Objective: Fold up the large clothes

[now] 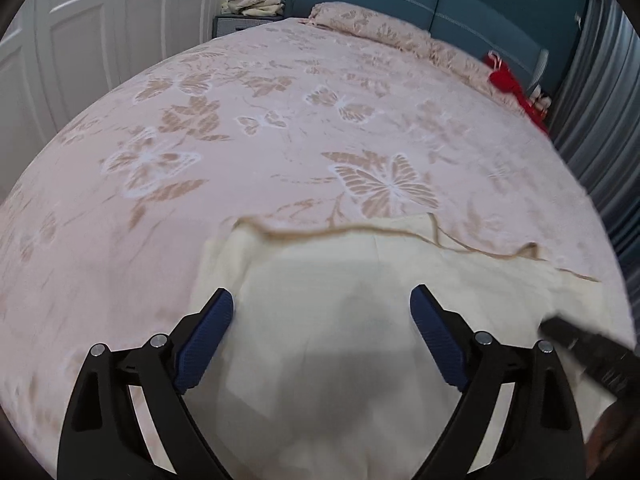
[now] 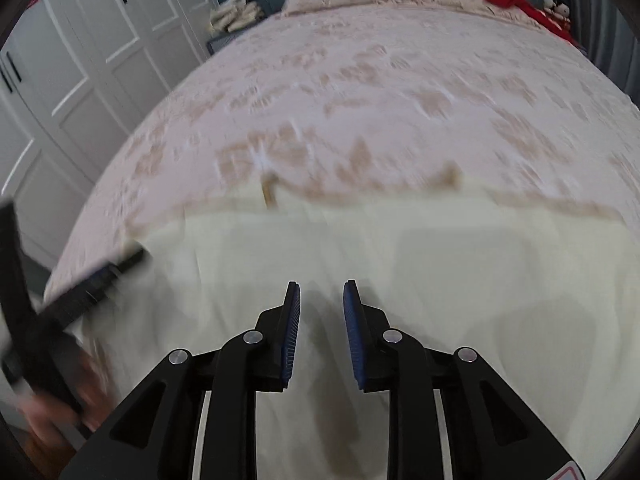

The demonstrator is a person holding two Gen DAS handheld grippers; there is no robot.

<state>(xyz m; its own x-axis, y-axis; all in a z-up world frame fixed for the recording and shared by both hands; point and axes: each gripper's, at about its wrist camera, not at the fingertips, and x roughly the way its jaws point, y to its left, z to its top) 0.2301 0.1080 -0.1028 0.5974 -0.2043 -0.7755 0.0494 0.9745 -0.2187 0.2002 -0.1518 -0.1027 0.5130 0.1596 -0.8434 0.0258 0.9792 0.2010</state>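
Lying smooth, cream garment (image 1: 360, 280) on butterfly-patterned bedspread (image 1: 240, 140).

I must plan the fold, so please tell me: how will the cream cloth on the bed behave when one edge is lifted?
The cream cloth is probably floppy: its brown-trimmed far edge wavers and curls. It looks thin and light, lying flat on the bedspread, so it will likely sag between two grip points.

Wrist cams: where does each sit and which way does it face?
Left wrist: on the left gripper, fingers wide open, looking up the bed over the cream cloth; right gripper's edge at right.
Right wrist: on the right gripper, fingers narrowly apart, same direction; left gripper blurred at left.
Shared: cloth, bed, red item.
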